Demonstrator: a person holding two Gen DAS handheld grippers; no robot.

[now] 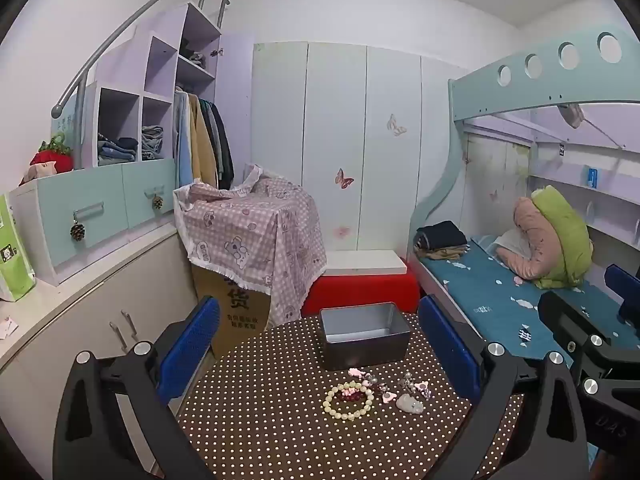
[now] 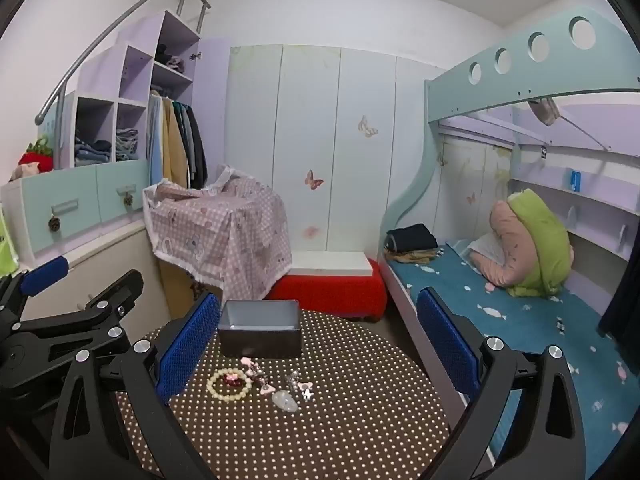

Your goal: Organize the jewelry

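Note:
A cream bead bracelet (image 1: 347, 401) lies on the brown polka-dot table (image 1: 260, 420), with a dark red bead string inside it, pink clips (image 1: 357, 372) and a pale stone pendant (image 1: 409, 403) beside it. An empty grey metal tin (image 1: 365, 334) stands just behind them. My left gripper (image 1: 320, 354) is open and empty, held above the table in front of the jewelry. In the right wrist view the bracelet (image 2: 229, 385), pendant (image 2: 285, 401) and tin (image 2: 260, 333) sit left of centre. My right gripper (image 2: 318, 346) is open and empty.
A box draped in pink checked cloth (image 1: 256, 236) and a red stool with a white board (image 1: 360, 286) stand behind the table. A bed (image 1: 500, 292) runs along the right. A cabinet counter (image 1: 60, 292) runs along the left.

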